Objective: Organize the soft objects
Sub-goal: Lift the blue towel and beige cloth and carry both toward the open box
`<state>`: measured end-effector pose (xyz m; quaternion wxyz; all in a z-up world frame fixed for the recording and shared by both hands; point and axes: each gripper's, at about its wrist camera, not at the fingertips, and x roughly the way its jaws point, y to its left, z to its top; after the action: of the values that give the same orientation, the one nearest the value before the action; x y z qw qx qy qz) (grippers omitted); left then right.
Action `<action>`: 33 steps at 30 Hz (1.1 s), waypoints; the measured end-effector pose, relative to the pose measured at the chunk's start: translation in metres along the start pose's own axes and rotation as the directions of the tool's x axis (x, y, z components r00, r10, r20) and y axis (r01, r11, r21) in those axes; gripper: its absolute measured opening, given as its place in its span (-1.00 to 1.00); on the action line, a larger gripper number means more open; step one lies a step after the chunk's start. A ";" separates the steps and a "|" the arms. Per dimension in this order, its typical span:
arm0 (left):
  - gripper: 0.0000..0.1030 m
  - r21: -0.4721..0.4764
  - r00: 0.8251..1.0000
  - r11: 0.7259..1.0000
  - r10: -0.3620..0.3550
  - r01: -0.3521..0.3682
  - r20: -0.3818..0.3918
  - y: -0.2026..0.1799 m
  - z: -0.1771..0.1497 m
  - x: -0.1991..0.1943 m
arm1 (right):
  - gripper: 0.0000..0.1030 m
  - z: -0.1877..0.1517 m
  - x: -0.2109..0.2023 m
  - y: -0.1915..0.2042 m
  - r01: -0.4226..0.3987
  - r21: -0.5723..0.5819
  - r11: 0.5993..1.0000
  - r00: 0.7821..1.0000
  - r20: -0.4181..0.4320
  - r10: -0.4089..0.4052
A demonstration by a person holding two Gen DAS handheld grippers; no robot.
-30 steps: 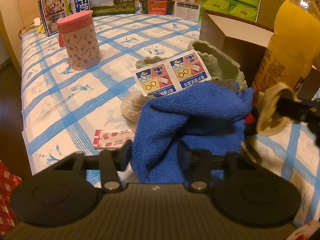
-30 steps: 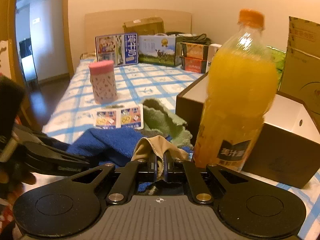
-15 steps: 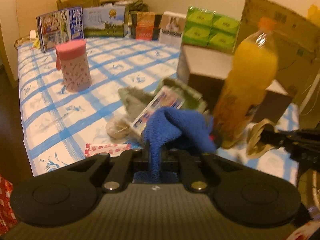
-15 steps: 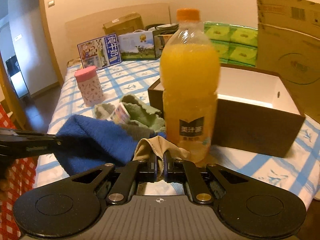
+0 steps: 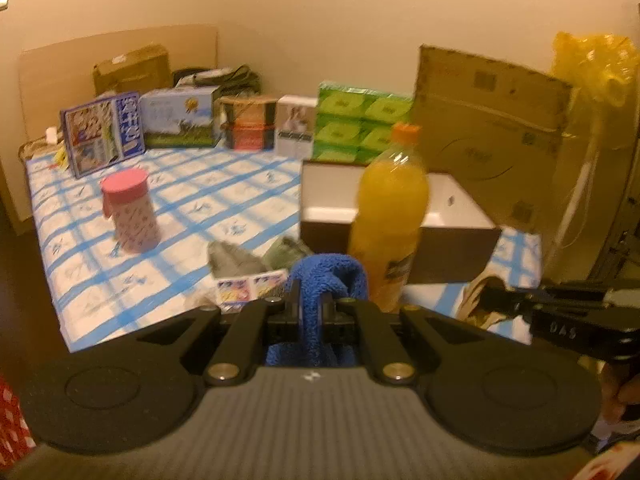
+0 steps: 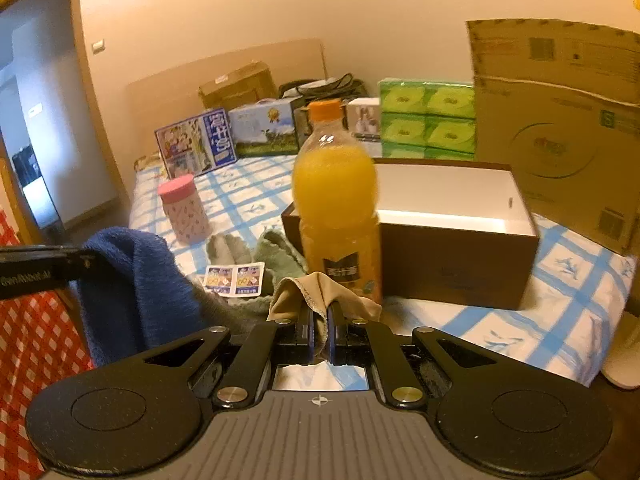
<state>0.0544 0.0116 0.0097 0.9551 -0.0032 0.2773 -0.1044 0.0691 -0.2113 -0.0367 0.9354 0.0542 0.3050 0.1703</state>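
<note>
My left gripper is shut on a blue towel and holds it lifted above the table; the towel also hangs at the left of the right wrist view. My right gripper is shut on a beige cloth, also lifted; it shows at the right of the left wrist view. A green cloth and a grey cloth lie on the checked tablecloth. An open brown box with a white inside stands behind the orange juice bottle.
A pink-lidded cup stands left on the table. A printed card lies by the cloths. Milk cartons, green tissue packs and a large cardboard box line the back and right.
Both grippers have risen and pulled back from the table. The left gripper closed on the blue towel and lifted it off the pile. The right keeps the beige cloth.
</note>
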 end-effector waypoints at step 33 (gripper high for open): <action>-0.90 0.138 0.974 0.966 -0.225 0.217 0.040 -0.198 0.112 0.065 | -0.87 0.057 -0.090 -0.145 0.070 0.071 0.995 0.997 0.025 -0.072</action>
<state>0.1279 -0.2014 0.0829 0.9429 0.0267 0.2410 -0.2283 0.0760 -0.3785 0.0290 0.9426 0.0785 0.2995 0.1254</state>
